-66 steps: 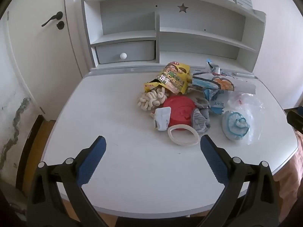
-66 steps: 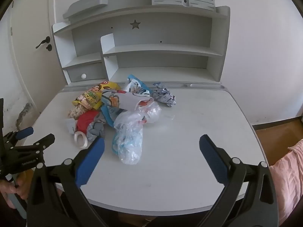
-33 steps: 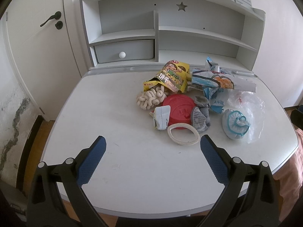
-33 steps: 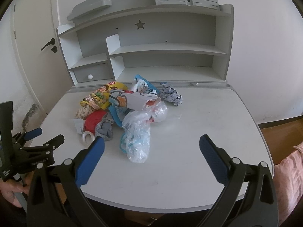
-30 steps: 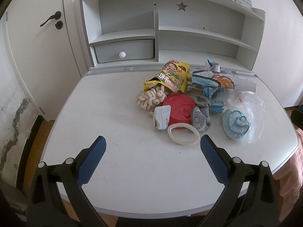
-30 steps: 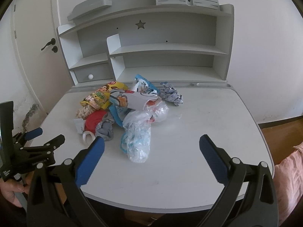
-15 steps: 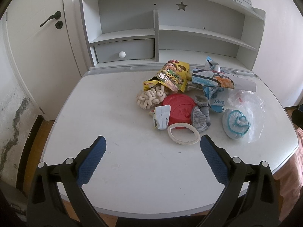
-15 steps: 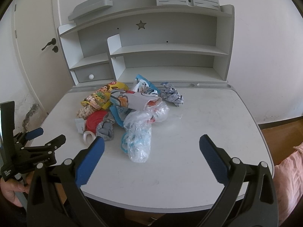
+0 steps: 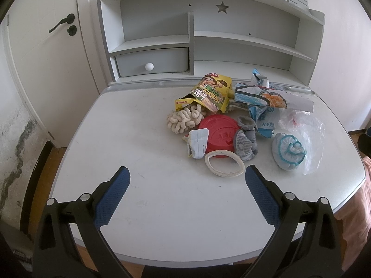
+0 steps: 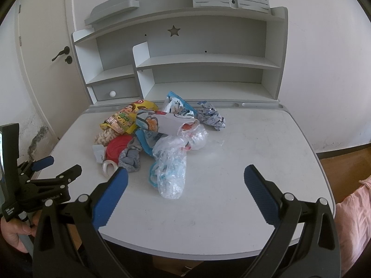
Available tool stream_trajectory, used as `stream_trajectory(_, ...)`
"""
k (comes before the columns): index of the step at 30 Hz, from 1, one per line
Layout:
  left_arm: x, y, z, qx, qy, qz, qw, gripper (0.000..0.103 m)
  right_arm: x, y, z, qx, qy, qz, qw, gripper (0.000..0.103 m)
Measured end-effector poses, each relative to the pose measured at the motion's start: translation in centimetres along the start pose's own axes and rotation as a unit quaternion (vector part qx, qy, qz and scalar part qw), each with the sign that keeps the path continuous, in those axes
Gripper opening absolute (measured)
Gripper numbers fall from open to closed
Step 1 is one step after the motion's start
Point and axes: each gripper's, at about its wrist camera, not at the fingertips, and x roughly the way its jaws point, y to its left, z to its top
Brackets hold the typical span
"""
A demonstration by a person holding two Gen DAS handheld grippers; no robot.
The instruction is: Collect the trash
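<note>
Since two seconds ago my wide-open, empty left gripper (image 9: 187,178) and right gripper (image 10: 186,178) have barely shifted over the desk (image 9: 139,139), where one red lid (image 9: 219,134), one white ring (image 9: 224,166) and one yellow snack bag (image 9: 209,93) lie piled mid-desk.

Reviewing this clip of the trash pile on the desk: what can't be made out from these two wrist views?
- Any bin or bag for the trash: in neither view.
- Drawer contents: it is closed.
- Underside of the red lid, left view: partly covered by the grey sock and white ring.
- Items inside the clear plastic bag, right view: blurred by crinkled film.
- Crumpled paper: seen only in the right view, print too small to read.
</note>
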Motion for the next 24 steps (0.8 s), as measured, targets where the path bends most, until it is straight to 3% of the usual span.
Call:
stream_trajectory(15, 0.8, 0.4, 0.6, 0.005, 0.011, -0.012, 0.9999, 0.097, 0.4, -0.5, 0.0, 0.001, 0.009, 0.007, 1.0, 0.097)
stream_trajectory(21, 2.9, 0.2, 5.4, 0.041, -0.008, -0.034, 0.9985, 0.097, 1.9, -1.8, -0.2, 0.009, 0.026, 0.012, 1.0, 0.097)
stream_trajectory(24, 7.5, -0.3, 9.7, 0.059, 0.026, -0.06, 0.9961, 0.097, 2.6, -2.4, -0.2, 0.013, 0.032, 0.011, 0.999, 0.097)
